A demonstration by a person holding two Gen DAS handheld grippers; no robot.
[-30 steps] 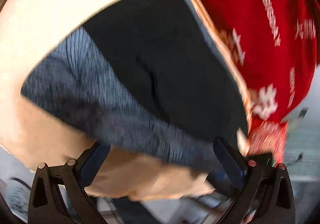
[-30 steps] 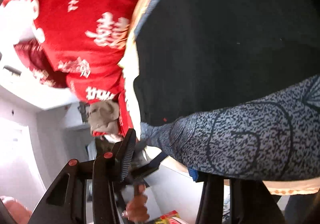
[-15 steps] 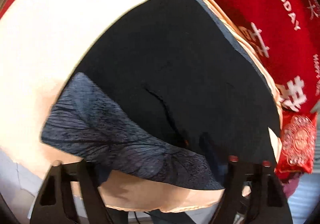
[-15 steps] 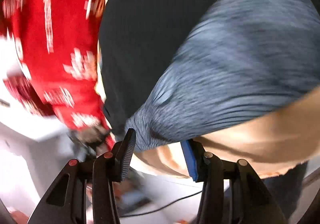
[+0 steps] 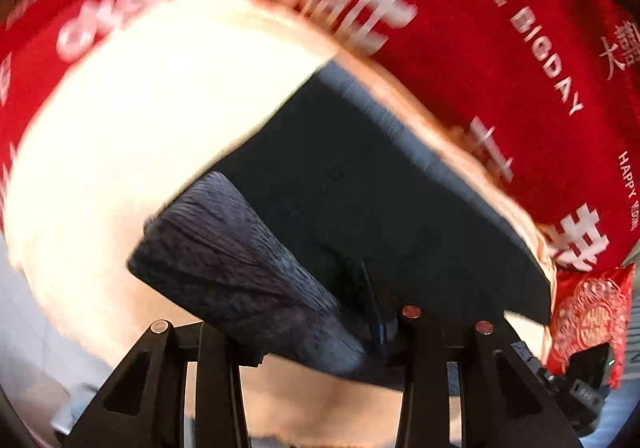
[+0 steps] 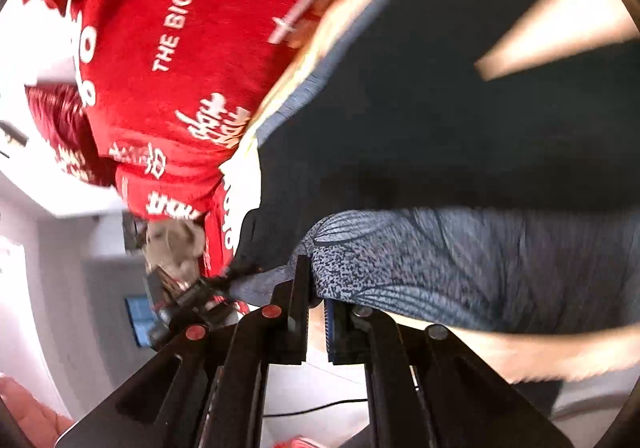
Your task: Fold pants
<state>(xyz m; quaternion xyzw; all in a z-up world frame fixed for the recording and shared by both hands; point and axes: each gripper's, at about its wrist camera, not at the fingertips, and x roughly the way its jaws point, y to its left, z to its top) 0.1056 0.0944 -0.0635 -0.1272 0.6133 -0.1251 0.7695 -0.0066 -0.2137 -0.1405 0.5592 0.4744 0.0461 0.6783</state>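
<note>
Since before, right hand-held gripper (image 6: 316,302) has closed onto pants (image 6: 460,176) waistband; left hand-held gripper (image 5: 320,332) too, pinching patterned hem at cream surface's (image 5: 140,136) near edge.

Dark navy pants (image 5: 360,184) lying flat on cream cloth, grey-blue patterned hem (image 6: 460,264) turned up along the near edge

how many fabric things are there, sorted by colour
dark navy: 1, the pants
red: 2, the printed red cloth and a small red patterned cushion
cream: 1, the cream sheet under the pants
total: 4
</note>
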